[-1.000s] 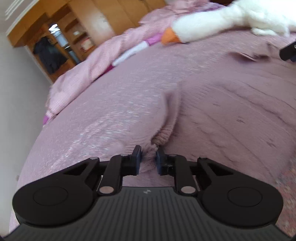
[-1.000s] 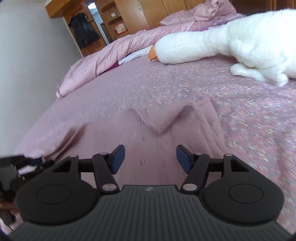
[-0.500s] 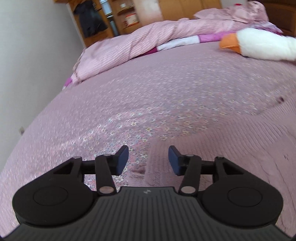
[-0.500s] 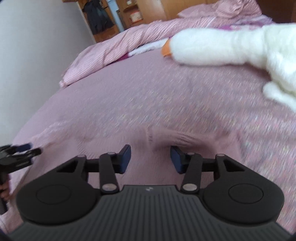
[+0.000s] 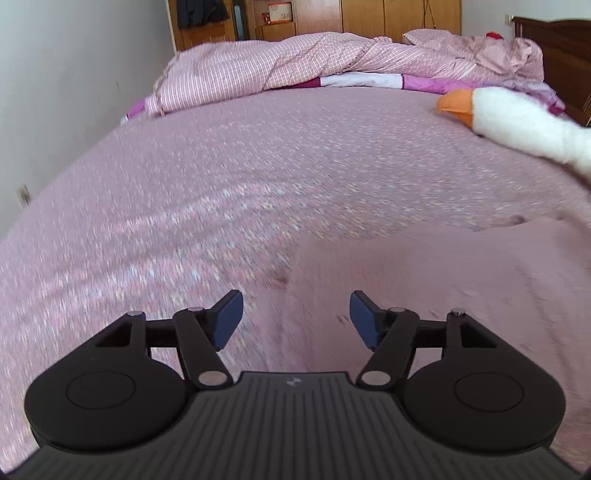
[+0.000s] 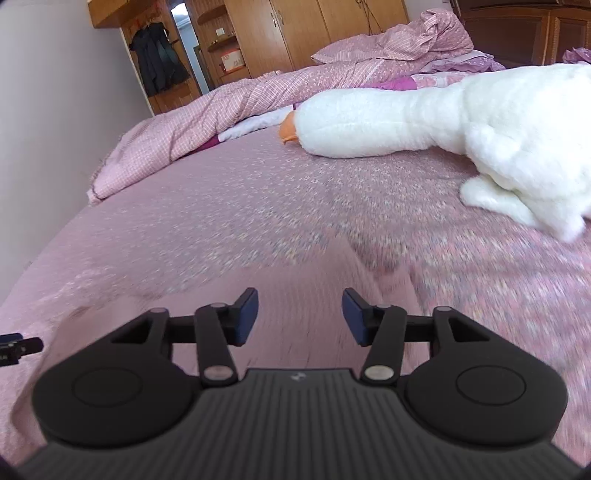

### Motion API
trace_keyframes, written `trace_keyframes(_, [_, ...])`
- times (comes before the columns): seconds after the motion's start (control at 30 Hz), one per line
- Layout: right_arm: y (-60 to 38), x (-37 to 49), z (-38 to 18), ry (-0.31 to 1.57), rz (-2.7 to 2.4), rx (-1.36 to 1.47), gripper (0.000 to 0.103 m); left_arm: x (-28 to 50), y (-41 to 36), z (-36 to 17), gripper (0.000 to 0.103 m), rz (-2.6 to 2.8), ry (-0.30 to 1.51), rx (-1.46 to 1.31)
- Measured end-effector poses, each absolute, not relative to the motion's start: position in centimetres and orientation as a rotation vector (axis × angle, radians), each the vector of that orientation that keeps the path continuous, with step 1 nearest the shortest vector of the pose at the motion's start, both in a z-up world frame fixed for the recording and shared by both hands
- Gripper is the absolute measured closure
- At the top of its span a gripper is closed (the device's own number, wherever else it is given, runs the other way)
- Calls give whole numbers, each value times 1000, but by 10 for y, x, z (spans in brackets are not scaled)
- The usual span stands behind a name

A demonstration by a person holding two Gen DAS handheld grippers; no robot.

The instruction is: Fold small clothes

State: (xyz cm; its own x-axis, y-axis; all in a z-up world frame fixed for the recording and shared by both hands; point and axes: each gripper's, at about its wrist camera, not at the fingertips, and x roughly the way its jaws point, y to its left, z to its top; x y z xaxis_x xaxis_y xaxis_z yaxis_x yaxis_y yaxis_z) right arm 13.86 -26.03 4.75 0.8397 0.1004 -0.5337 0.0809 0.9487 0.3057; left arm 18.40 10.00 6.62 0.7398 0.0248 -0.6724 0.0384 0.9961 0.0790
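Note:
A dusty-pink knitted garment (image 5: 436,280) lies flat on the flowered pink bedspread (image 5: 221,177). In the left wrist view its left edge runs just beyond my left gripper (image 5: 296,317), which hovers open with nothing between its blue pads. Over the same garment (image 6: 295,295) in the right wrist view my right gripper (image 6: 300,315) is also open and holds nothing. The tip of the left gripper (image 6: 18,345) shows at the far left edge of that view.
A big white plush goose (image 6: 461,122) with an orange beak lies across the bed's right side. A crumpled pink checked duvet (image 5: 295,66) and pillows are piled at the head. A white wall (image 5: 55,92) runs along the left; wooden wardrobes (image 6: 314,29) stand behind.
My left gripper let go of the garment's bunched cuff and opened wide. The garment now lies flat. Both grippers drew back and levelled out; the right one stayed open.

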Motion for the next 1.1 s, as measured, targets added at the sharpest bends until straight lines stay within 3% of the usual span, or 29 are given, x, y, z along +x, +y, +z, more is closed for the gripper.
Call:
trace_keyframes(0.13, [-252,105,50,573,16,337,47,158,95,76,29,1,764,35])
trace_keyframes(0.2, [-249,91,50,579,10,344,46,145,92,78,23,1,777,16])
trace_keyframes(0.3, [-245,71,47,589,-13,371,37,125,90,78,21,-3,794,-20])
trace_keyframes(0.7, [-246,32,40,601,-32,420,34,85,97,80,20,-1,854,-83])
trace_keyframes(1.1, [-273,48,32,574,-68,489,33,86,88,77,20,4,866,-98])
